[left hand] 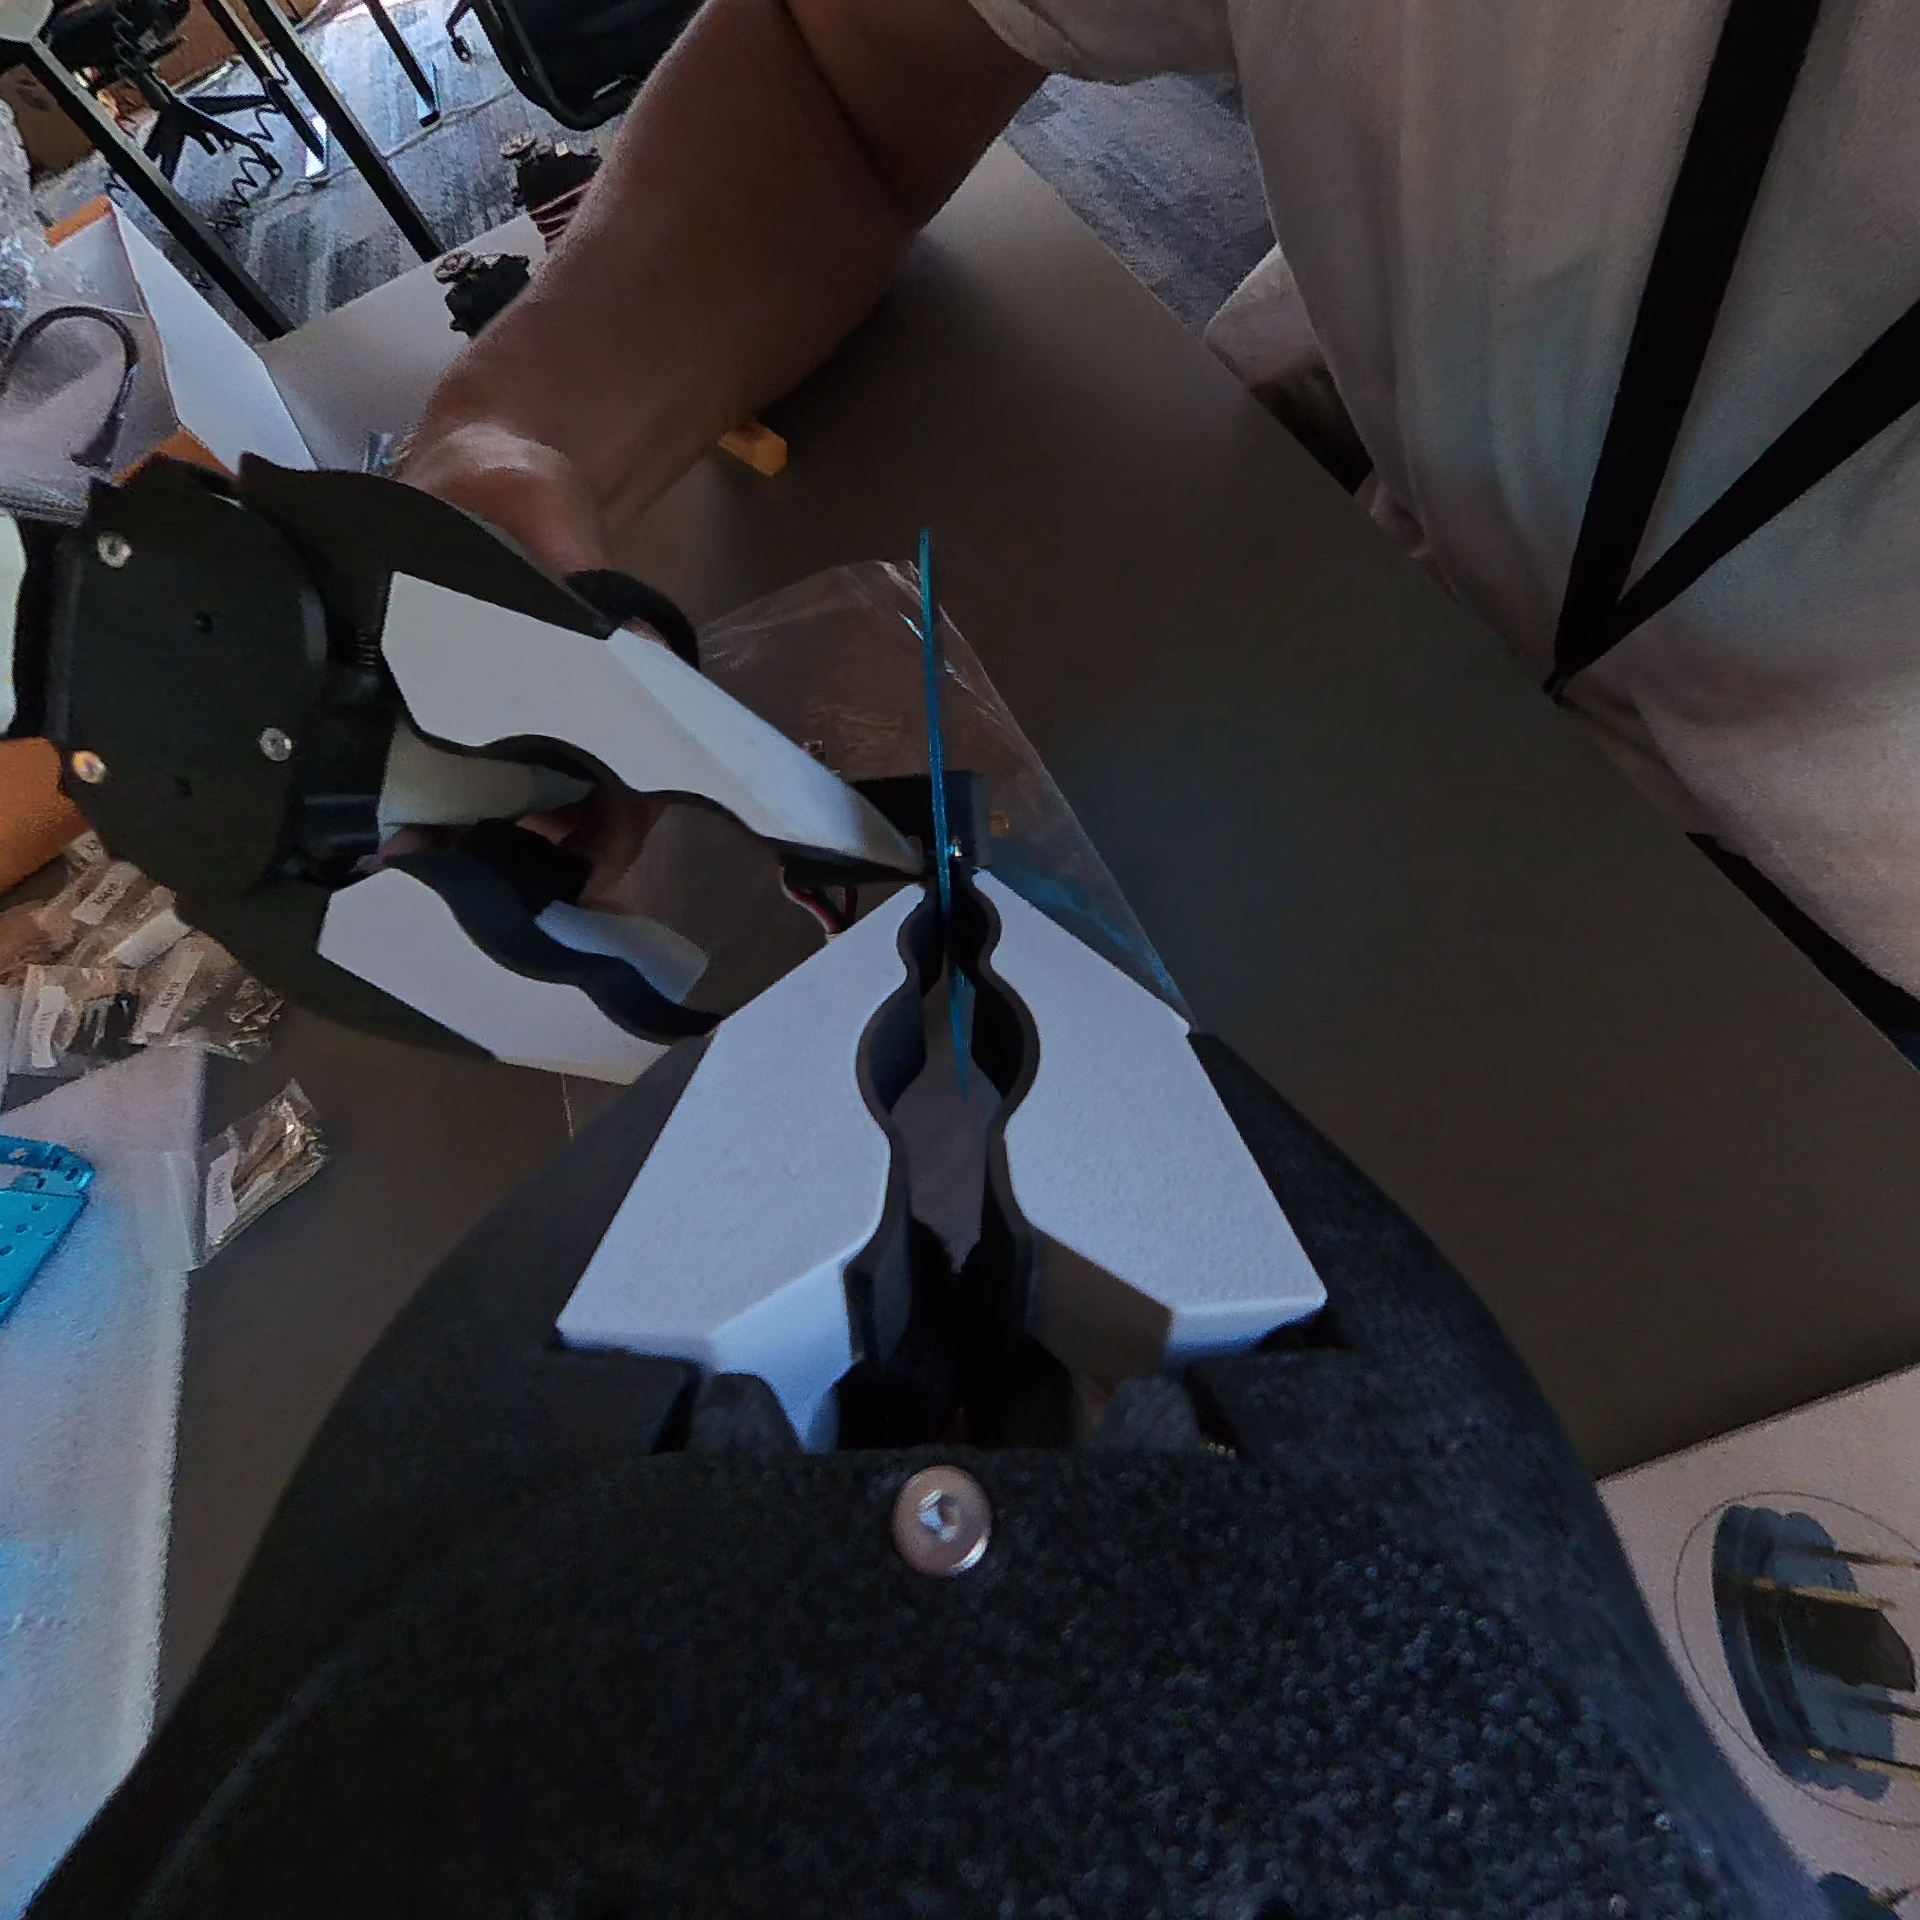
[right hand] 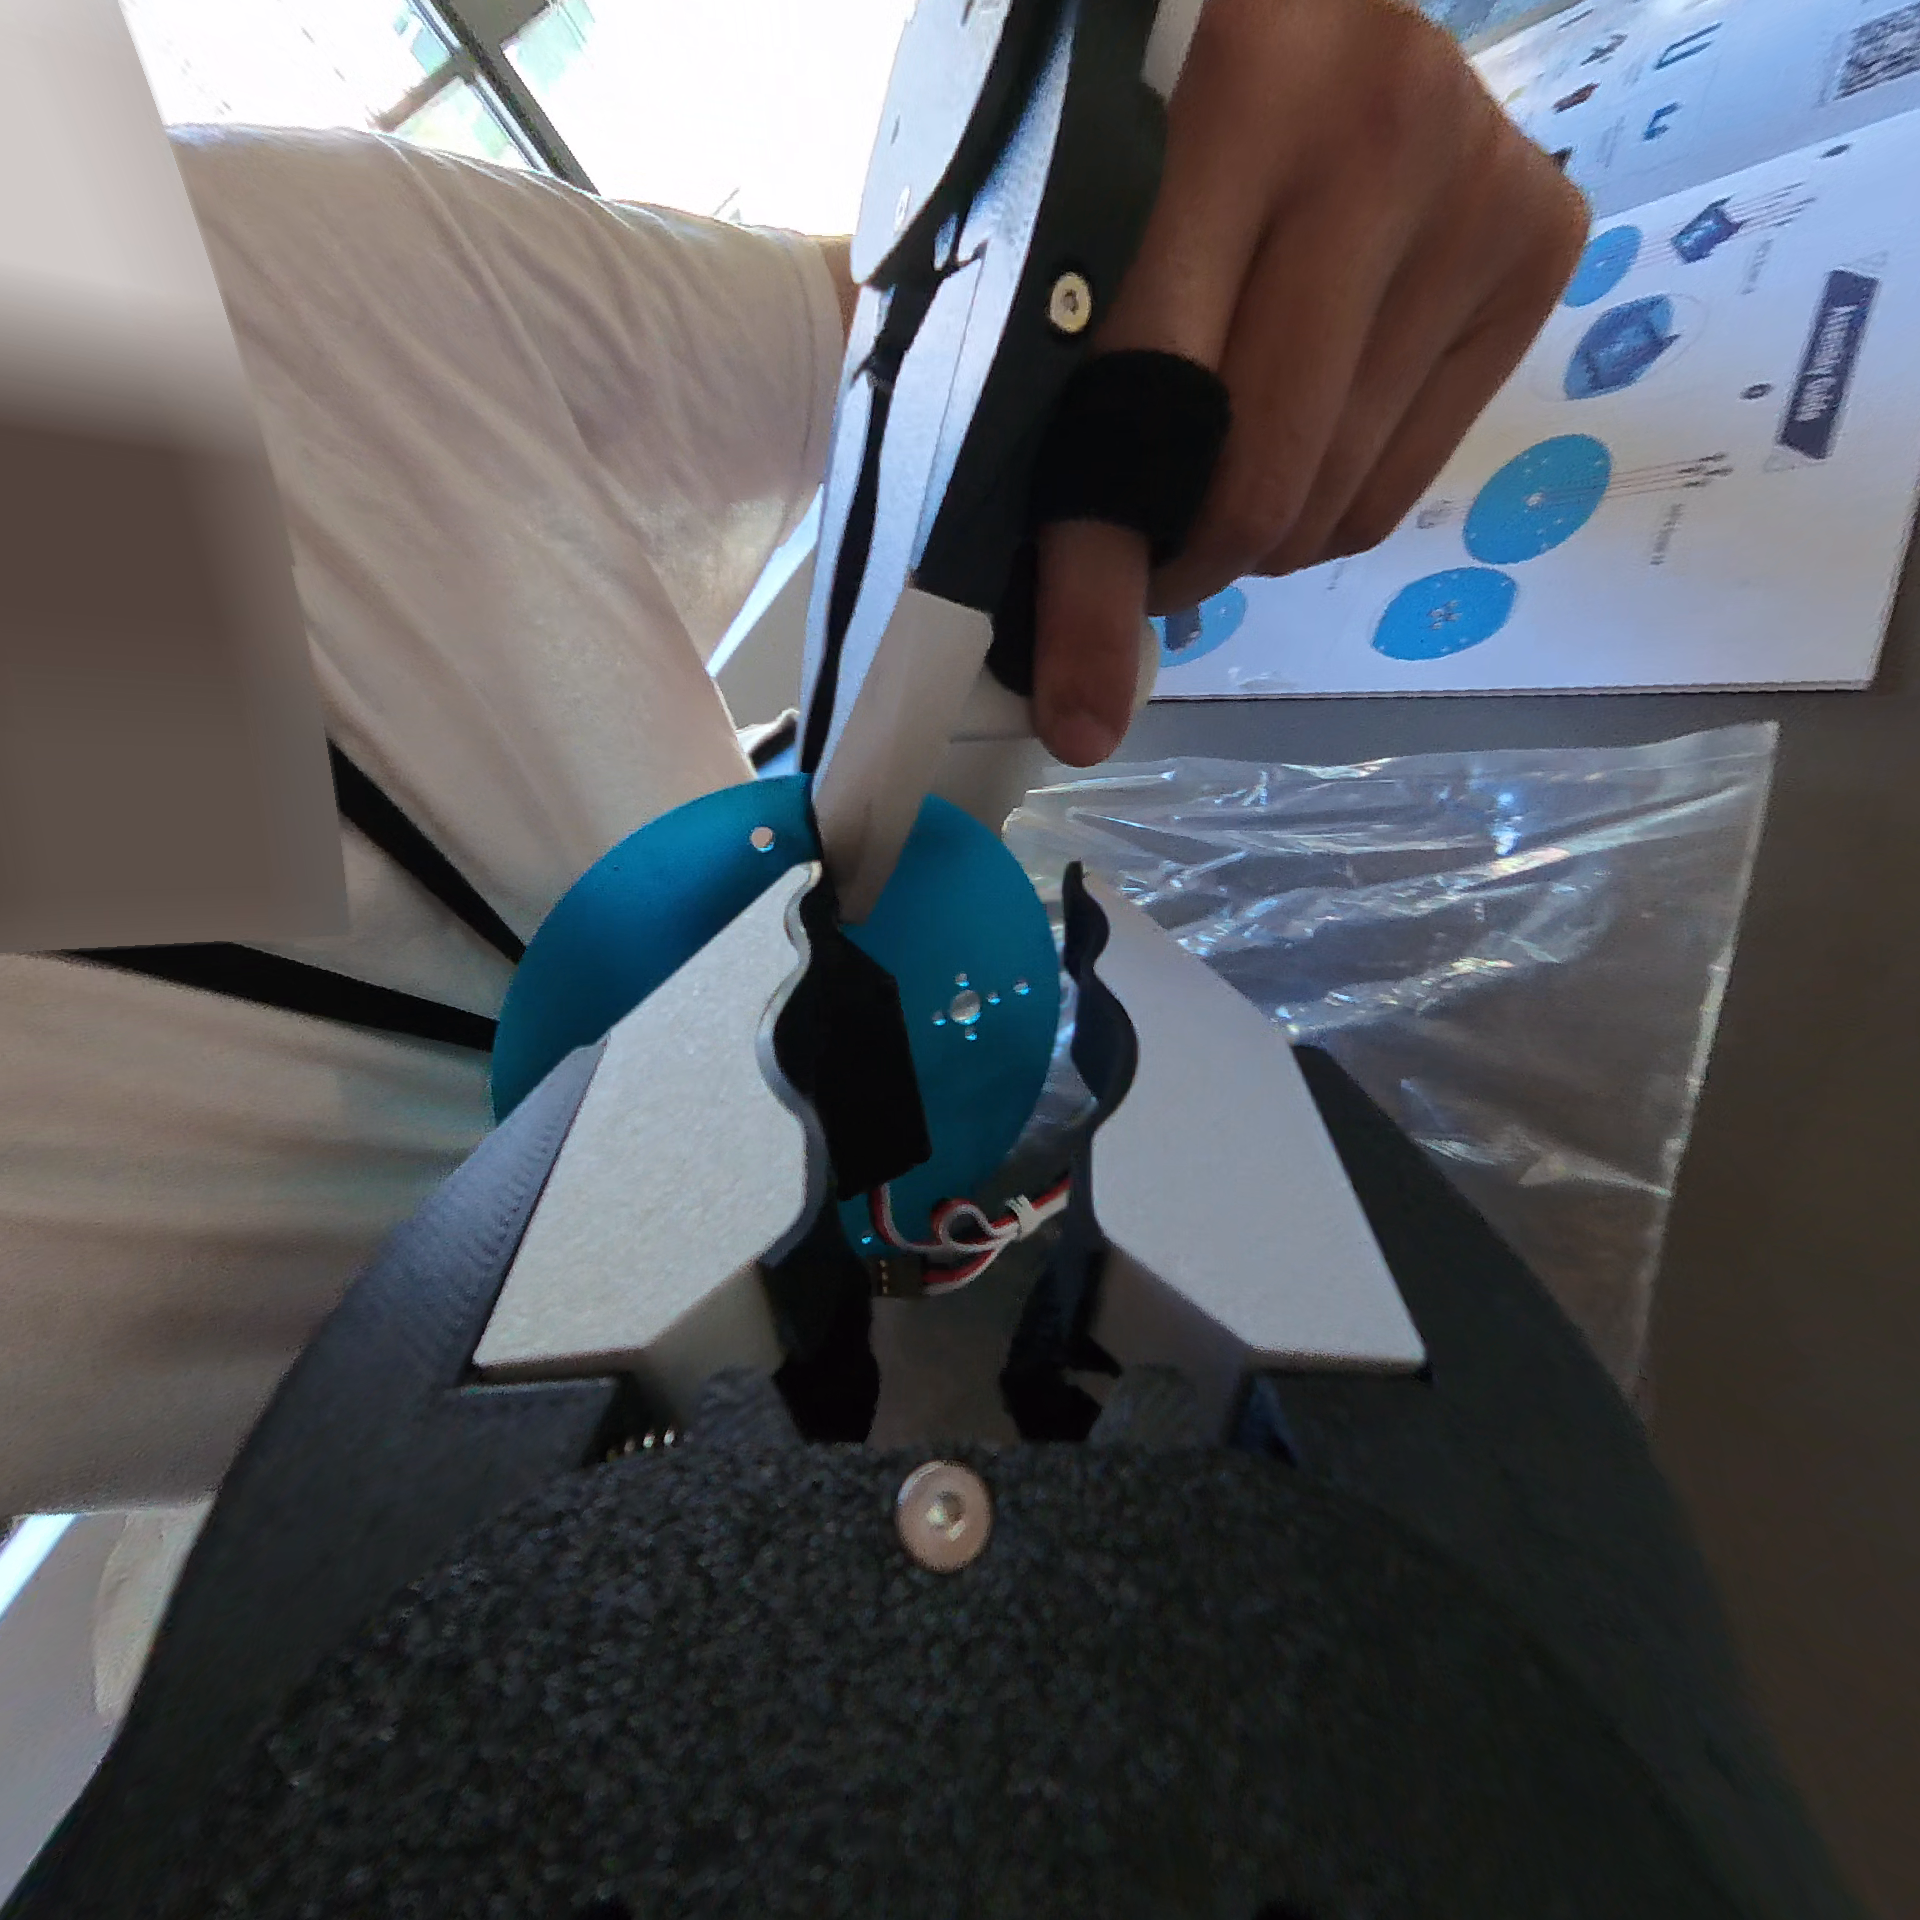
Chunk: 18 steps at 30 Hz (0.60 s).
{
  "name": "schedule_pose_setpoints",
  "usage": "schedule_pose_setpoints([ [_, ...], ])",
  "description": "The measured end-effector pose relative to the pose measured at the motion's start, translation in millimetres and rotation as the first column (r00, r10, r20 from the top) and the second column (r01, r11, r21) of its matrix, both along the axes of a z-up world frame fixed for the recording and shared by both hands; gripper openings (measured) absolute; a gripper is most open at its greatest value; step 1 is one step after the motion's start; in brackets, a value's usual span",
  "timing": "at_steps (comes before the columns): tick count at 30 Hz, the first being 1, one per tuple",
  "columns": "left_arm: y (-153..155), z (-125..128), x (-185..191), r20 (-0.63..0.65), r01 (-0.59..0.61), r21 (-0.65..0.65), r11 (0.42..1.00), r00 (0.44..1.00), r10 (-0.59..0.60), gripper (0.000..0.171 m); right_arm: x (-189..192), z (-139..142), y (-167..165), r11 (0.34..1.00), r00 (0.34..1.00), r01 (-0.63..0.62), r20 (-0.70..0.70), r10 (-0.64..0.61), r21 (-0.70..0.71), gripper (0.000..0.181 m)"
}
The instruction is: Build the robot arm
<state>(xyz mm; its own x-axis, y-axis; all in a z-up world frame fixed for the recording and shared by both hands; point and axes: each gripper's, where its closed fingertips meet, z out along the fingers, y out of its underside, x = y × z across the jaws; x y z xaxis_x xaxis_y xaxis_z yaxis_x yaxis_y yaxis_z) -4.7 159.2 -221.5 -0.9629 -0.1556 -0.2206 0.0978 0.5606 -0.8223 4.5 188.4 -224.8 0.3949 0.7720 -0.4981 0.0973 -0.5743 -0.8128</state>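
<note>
My left gripper (left hand: 951, 896) is shut on the rim of a thin blue metal disc (left hand: 932, 686), which shows edge-on above the table. A black servo (left hand: 966, 805) with red, white and black wires is fixed to the disc. My right gripper (left hand: 805, 945) comes in from the left, open, with its upper fingertip against the servo. In the right wrist view the disc (right hand: 644, 935) faces the camera, with the servo (right hand: 862, 1060) and wires (right hand: 977, 1226) between my right gripper's (right hand: 940, 904) open jaws. The left gripper (right hand: 862, 873) pinches the disc from above.
A clear plastic bag (right hand: 1403, 914) lies on the grey table (left hand: 1351, 935) behind the disc. A printed instruction sheet (right hand: 1558, 468) lies beyond it. Small bags of hardware (left hand: 135, 987) and a blue perforated plate (left hand: 31, 1205) lie at left. A person's torso is close by. Both grippers' tips are close together, under 4 cm apart.
</note>
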Motion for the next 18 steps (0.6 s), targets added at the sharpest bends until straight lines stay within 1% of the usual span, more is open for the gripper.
schedule_pose_setpoints([
  [1, 0, 0, -1, -0.003, 0.004, 0.000, 1.000, 1.000, -0.004, 0.001, 3, 2, 1, 1.000, 1.000, 0.008, 0.003, -0.008, 0.007, 0.039],
  [4, 0, 0, -1, -0.007, 0.006, -0.007, 1.000, 1.000, -0.006, 0.001, 10, 11, -1, 1.000, 0.998, 0.005, -0.068, -0.005, -0.002, 0.040],
  [9, 0, 0, -1, -0.010, 0.003, -0.008, 1.000, 1.000, -0.003, 0.001, 4, 4, -9, 0.998, 0.998, -0.052, -0.038, 0.051, -0.019, 0.044],
  [11, 0, 0, -2, -0.014, 0.006, -0.010, 1.000, 1.000, -0.006, 0.001, 1, -1, -9, 0.998, 0.999, -0.054, -0.003, 0.054, -0.014, 0.045],
  [18, 0, -1, -3, -0.016, 0.015, 0.001, 1.000, 1.000, -0.015, 0.001, -1, -2, -6, 0.999, 0.999, -0.038, 0.025, 0.038, -0.015, 0.049],
])
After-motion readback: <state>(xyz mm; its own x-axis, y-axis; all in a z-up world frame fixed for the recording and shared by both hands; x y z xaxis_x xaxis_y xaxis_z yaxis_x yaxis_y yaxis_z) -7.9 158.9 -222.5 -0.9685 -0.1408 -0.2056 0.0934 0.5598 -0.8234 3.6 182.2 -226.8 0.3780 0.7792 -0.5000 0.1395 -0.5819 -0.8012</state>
